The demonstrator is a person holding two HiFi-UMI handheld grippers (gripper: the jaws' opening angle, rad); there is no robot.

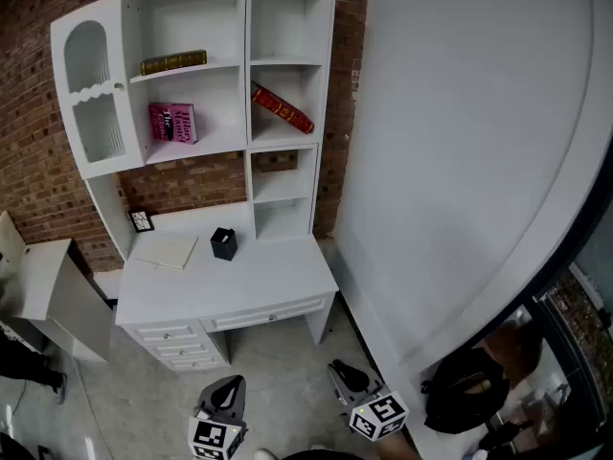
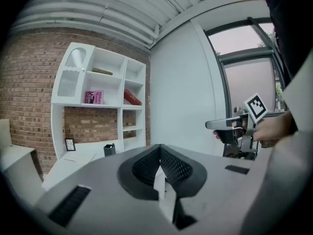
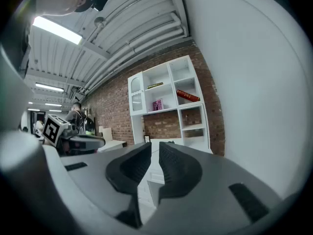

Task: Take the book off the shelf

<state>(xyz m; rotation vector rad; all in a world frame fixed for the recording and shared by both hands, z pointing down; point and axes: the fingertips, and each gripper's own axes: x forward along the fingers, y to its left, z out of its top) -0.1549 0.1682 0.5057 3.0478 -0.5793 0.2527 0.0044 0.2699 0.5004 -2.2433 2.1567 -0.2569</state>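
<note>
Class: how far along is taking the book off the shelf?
Done: nothing; the red book, pink book and olive book all sit on the shelf. In hand: nothing; left tongs and right tongs are empty, short of the desk. Left: approach, grip one book, lift it out.

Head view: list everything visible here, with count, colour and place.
Shelf-and-desk unit: one, white, against brick wall.
Olive book: one, flat, upper left shelf.
Pink book: one, upright, shelf below.
Red book: one, leaning, right compartment.
Pen holder: one, black, on desk.
Pad: one, cream, left of holder.
Framed picture: one, black, desk's back left.
Bag: one, black, lower right.
Left gripper: one, grey, bottom edge, shut.
Right gripper: one, grey, beside it, slightly open.
</note>
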